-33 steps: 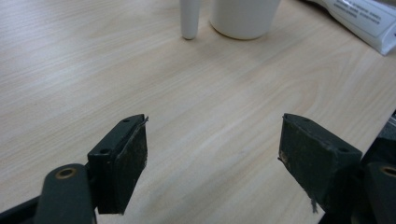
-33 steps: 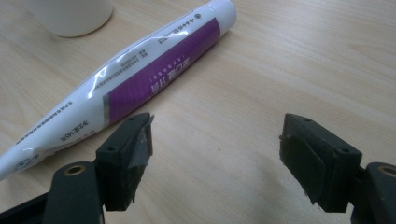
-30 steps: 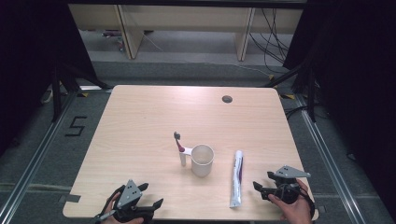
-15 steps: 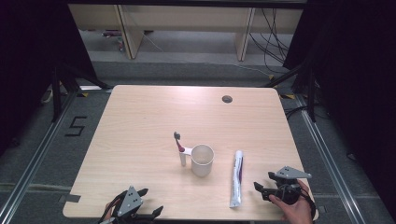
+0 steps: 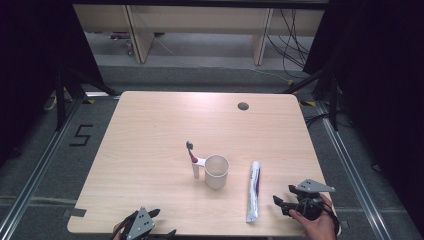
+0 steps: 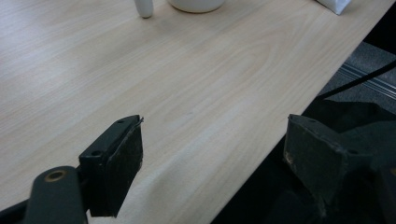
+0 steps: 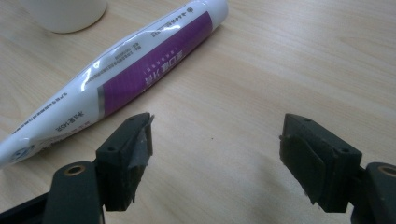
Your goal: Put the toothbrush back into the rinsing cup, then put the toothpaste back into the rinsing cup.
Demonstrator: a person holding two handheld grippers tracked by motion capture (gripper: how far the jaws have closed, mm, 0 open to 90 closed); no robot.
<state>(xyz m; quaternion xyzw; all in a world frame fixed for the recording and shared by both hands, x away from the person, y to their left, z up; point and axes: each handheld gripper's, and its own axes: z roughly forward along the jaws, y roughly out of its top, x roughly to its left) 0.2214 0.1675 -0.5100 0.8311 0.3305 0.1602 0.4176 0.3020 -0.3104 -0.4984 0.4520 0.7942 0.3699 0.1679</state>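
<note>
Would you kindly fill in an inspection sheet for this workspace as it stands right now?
Surface: wooden table, bare apart from a grommet hole.
Job's things: toothpaste tube lying flat; white cup upright; toothbrush standing beside the cup.
Clutter: nothing seen.
Grippers: left gripper open at the near edge; right gripper open beside the tube, nothing between its fingers.
Cables: bundles on the floor behind the table.
Surroundings: floor mark "5"; dark curtains.
</note>
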